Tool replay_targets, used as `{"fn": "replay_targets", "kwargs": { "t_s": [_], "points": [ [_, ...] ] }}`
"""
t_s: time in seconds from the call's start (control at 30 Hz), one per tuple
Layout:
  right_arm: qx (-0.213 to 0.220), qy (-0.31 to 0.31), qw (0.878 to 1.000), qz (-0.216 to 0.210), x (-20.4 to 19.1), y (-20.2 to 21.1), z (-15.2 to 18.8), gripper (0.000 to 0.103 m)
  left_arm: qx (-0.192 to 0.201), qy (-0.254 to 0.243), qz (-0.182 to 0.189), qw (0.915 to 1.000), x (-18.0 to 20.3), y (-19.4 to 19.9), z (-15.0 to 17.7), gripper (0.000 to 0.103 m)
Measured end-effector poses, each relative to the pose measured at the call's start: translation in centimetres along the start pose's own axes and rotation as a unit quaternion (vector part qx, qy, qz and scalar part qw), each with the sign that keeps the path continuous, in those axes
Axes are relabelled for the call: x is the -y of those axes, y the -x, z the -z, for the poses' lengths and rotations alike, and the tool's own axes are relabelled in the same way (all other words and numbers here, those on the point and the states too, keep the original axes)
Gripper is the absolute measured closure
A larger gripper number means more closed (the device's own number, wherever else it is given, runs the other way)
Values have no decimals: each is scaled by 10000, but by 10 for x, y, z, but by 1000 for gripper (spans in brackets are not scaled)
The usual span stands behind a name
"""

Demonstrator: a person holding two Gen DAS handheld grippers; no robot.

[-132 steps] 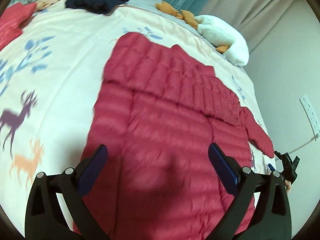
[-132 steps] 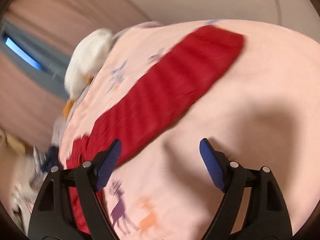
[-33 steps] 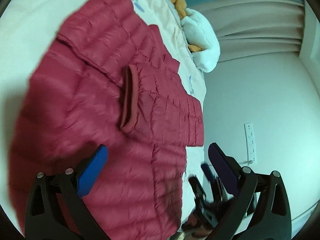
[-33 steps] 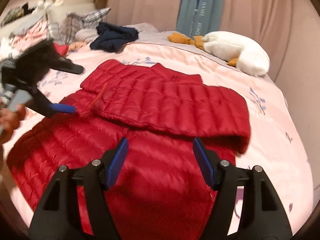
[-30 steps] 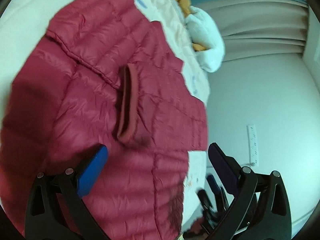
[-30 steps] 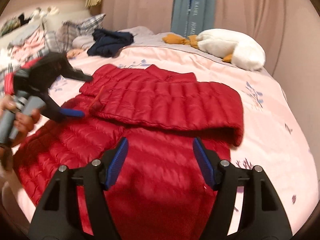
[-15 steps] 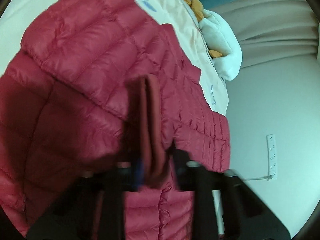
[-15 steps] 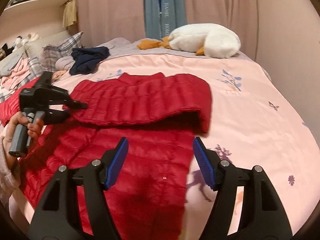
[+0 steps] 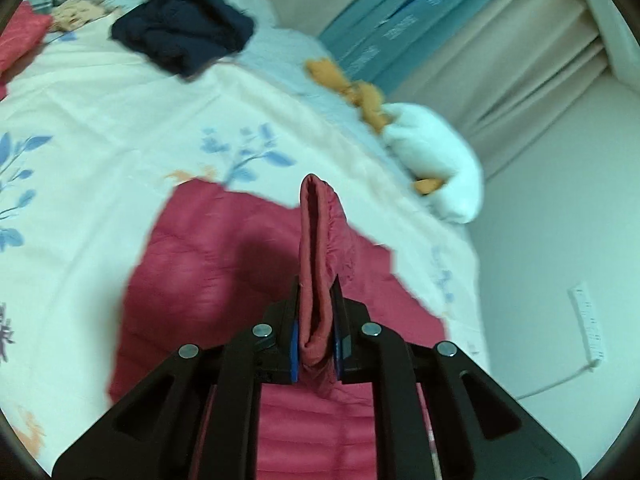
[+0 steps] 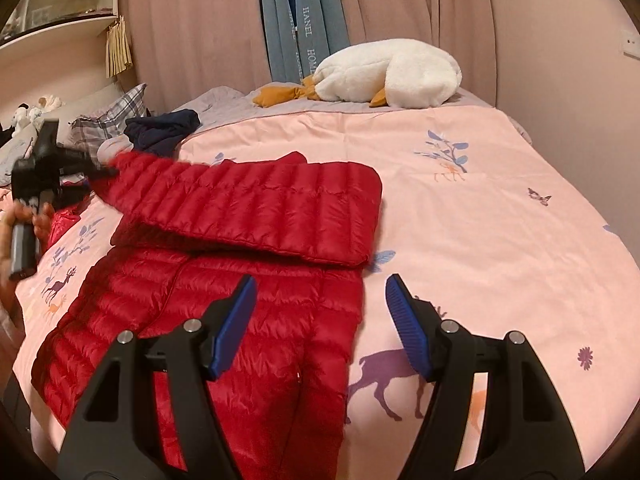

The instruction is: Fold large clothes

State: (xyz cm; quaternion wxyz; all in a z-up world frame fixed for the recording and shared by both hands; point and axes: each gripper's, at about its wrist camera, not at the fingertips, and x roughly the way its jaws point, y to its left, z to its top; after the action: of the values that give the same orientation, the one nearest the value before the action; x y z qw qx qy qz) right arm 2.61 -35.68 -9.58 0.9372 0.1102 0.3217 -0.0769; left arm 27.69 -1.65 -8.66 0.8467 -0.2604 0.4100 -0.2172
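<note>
Between the blue pads of the left tongs [image 9: 316, 334] sat a folded cuff [image 9: 318, 264] of the red down jacket [image 10: 248, 208], pinched tight, the jaws having just closed on it; the cuff stood up out of the grip, with the sleeve trailing down to the garment below. From the right wrist view those same left tongs [image 10: 102, 170] appeared at the far left, gripped by a hand [image 10: 24, 216] and holding the sleeve end raised off the bed, so that the sleeve lay folded across the upper body of the jacket. The right tongs [image 10: 320, 312] hung partly open with nothing between the pads, poised above the jacket's right edge where it met the pink quilt [image 10: 500, 220]; the left pad was over the red fabric and the right pad over a purple deer print [image 10: 384, 376]. The jacket lay spread along the near half of the bed, its lower part running toward the near left corner. Beyond it, at the far side, a crumpled navy garment [image 10: 164, 132] rested near a plaid pillow [image 10: 112, 118], and a white plush goose [image 10: 392, 72] with orange feet lay against the far edge under pink curtains [image 10: 192, 20] and a blue curtain panel [image 10: 300, 20]. On the right in the left wrist view, a white power strip [image 9: 588, 320] was on the wall.
</note>
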Motion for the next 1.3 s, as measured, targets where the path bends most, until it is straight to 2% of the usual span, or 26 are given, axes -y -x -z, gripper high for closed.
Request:
{"fn": "replay_targets", "kwargs": {
  "t_s": [0.1, 0.17, 0.23, 0.27, 0.37, 0.4, 0.5, 0.67, 0.87, 0.9, 0.93, 1.1, 1.3],
  "points": [
    [-85, -12, 10000, 20, 0, -11, -4, 35, -155, 93, -491, 9986, -27, -19, 6, 91],
    [-138, -31, 9999, -33, 0, -18, -8, 35, -386, 165, -689, 9967, -46, -32, 14, 90],
    [-172, -11, 9998, -49, -1, -23, -12, 35, -611, 166, -850, 9944, -60, -41, 20, 81],
    [-187, 1, 9998, -43, -2, -25, -13, 35, -666, 109, -954, 9932, -63, -44, 22, 73],
    [-230, 54, 9997, -26, -2, -34, -22, 35, -483, -315, -1234, 9907, -57, -33, 25, 65],
    [-235, 65, 9997, -18, -2, -37, -25, 35, -358, -499, -1406, 9882, -52, -27, 25, 57],
    [-244, 35, 9997, -20, -4, -49, -37, 35, 40, -979, -1670, 9811, -34, -11, 23, 44],
    [-271, 0, 9996, 107, -8, -83, -60, 35, 256, -2081, -1834, 9604, 10, -15, 38, 43],
    [-410, -1, 9987, 312, -12, -125, -74, 35, 120, -2718, -1690, 9473, 43, -39, 60, 43],
    [-428, 4, 9986, 318, -13, -131, -76, 35, 92, -2778, -1688, 9456, 46, -45, 61, 43],
    [-451, 7, 9985, 325, -14, -137, -76, 35, -95, -2833, -1764, 9426, 48, -49, 64, 43],
    [-674, 82, 9969, 405, -18, -163, -73, 35, -263, -2949, -1821, 9376, 49, -69, 71, 43],
    [-949, -44, 9948, 372, -15, -185, -62, 35, -397, -2934, -1888, 9363, 42, -80, 74, 43]
  ]
}}
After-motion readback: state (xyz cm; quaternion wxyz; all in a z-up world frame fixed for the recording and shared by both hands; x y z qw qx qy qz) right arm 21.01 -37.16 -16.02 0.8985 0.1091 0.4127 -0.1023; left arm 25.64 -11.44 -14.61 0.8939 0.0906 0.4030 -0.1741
